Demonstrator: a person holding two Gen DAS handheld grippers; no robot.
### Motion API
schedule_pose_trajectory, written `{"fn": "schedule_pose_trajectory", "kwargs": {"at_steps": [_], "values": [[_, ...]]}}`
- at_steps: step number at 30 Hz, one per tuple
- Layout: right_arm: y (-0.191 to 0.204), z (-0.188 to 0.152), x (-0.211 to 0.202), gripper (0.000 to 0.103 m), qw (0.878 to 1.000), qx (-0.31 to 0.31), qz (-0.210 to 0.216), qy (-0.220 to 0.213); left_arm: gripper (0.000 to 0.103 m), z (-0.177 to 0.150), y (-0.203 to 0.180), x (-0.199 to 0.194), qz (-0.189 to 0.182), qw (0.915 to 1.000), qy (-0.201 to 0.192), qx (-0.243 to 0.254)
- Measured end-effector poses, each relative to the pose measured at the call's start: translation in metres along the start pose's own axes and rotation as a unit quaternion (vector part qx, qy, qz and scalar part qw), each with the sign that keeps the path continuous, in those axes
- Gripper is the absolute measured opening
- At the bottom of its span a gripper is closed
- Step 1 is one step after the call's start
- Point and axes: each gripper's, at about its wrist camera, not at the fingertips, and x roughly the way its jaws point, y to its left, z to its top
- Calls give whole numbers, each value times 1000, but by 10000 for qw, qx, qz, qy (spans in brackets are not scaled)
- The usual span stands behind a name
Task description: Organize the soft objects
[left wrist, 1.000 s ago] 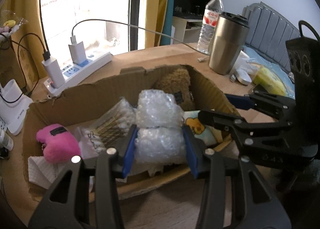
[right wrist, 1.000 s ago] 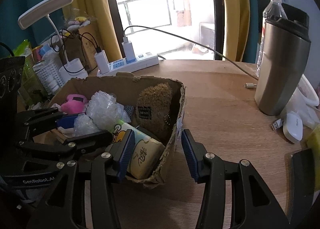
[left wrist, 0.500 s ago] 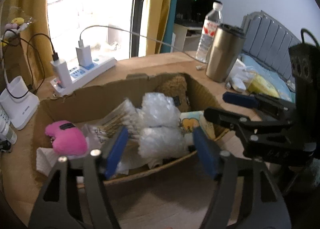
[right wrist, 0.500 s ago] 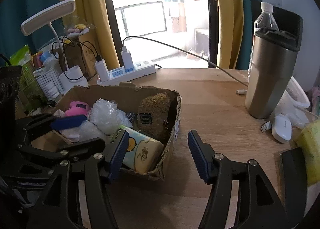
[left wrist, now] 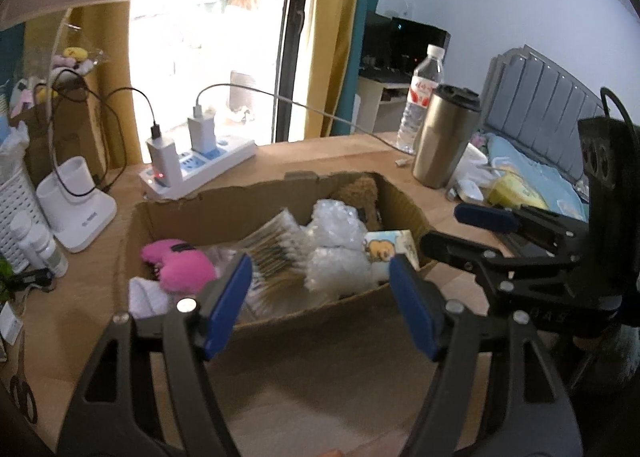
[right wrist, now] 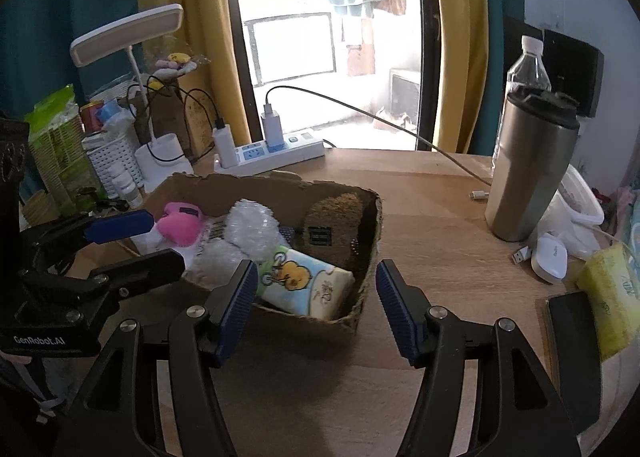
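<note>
Setting: wooden counter (right wrist: pixel 432 217) by a bright window, cluttered at its edges.
Box: torn cardboard box (left wrist: pixel 256 209) holding a bubble-wrap bundle (left wrist: pixel 336 249), pink plush (left wrist: pixel 180 261), brown plush (right wrist: pixel 332 221) and cartoon tissue pack (right wrist: pixel 304 285).
My left tool (left wrist: pixel 320 305): jaws wide apart, empty, hovering before the box.
My right tool (right wrist: pixel 316 305): jaws apart, empty, near the box corner.
Risk: I judge the yellow pack (right wrist: pixel 608 297) at the counter's edge could get knocked off while reaching.

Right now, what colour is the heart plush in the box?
Pink heart plush, clearest in the left wrist view.
</note>
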Motion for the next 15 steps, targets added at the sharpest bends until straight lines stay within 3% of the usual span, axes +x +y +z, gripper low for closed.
{"fn": "schedule_pose_trajectory", "kwargs": {"at_steps": [12, 15], "values": [[29, -3, -26, 65, 9997, -200, -57, -157, 74, -15, 14, -41, 118, 9994, -273, -170], [37, -5, -31, 65, 9995, -247, -68, -188, 82, -19, 18, -53, 148, 9990, -364, -205]]}}
